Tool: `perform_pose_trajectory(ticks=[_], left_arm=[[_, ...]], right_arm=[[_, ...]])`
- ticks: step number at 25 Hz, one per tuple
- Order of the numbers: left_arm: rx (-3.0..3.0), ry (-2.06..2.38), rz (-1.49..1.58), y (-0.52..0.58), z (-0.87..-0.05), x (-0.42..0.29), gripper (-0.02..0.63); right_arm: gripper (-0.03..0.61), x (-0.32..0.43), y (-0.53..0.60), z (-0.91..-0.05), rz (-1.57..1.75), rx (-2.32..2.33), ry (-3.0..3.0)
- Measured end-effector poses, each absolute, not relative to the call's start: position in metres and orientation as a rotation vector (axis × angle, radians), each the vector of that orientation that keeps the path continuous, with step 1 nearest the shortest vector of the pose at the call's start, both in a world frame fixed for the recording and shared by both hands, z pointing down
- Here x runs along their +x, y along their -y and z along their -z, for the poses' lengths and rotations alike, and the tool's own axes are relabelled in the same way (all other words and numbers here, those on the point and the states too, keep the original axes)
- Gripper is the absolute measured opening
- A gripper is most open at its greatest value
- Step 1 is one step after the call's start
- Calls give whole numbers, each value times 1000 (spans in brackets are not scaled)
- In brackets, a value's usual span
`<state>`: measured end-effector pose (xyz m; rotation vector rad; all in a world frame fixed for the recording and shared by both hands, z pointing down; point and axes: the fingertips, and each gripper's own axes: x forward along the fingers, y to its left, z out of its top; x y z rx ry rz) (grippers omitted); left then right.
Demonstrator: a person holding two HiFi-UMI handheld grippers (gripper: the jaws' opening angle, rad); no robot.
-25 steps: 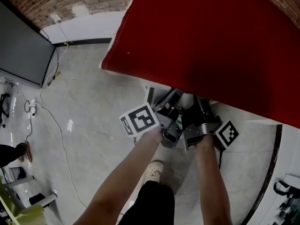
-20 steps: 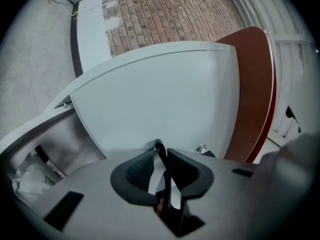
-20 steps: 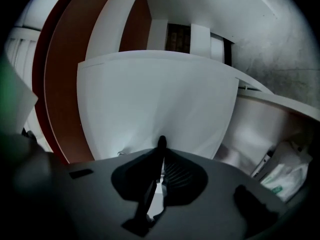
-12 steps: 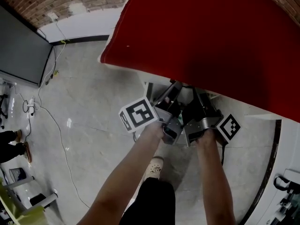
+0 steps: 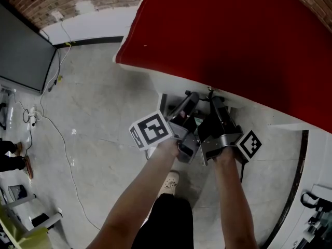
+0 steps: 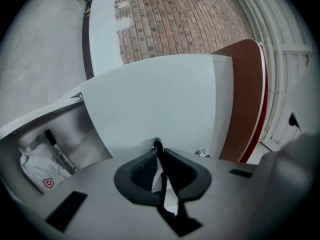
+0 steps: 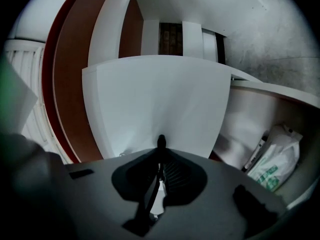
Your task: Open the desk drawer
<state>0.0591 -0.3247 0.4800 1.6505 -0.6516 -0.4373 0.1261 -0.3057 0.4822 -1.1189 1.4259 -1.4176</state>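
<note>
The desk has a red top (image 5: 244, 40) with a white drawer front (image 6: 165, 99) (image 7: 160, 104) under its near edge. Both grippers point level at that panel, side by side. My left gripper (image 5: 192, 96) (image 6: 158, 146) has just been closing and now pinches the panel's edge; a sliver of white shows between its pads. My right gripper (image 5: 212, 97) (image 7: 161, 141) has also just been closing and grips the same edge. Beside the panel an open space holds a white plastic bag (image 6: 37, 164) (image 7: 275, 164) and a pen (image 6: 55, 144).
A dark flat panel (image 5: 26, 56) stands at the left, with cables (image 5: 52, 123) trailing over the grey floor. A brick wall (image 6: 170, 19) rises behind the desk. The person's shoe (image 5: 168, 183) is below the grippers. White furniture (image 5: 316, 160) is at the right.
The head view has shifted a little, and more of both grippers' fingers shows from under the red top. Both grippers remain at the desk's front edge.
</note>
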Motion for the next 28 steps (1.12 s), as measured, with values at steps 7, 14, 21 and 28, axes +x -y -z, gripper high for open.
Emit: perform_pose_trajectory(ticks=[7,14,21,28], left_arm=[[1641,646,409,292,-477,49,48],[1622,661,381,268,-478,43,48],[1622,665,367,245,-476,40,49],[1614,683,363,228,-475,34,51]], right_arm=[[35,117,272,-479,1412,-1111,-1397],[35,109,249,-478,1433,-1106,-1379],[35,107,228,-477,1442,-1123,-1381],[35,100,210,-475,1457,-1124,-1392]])
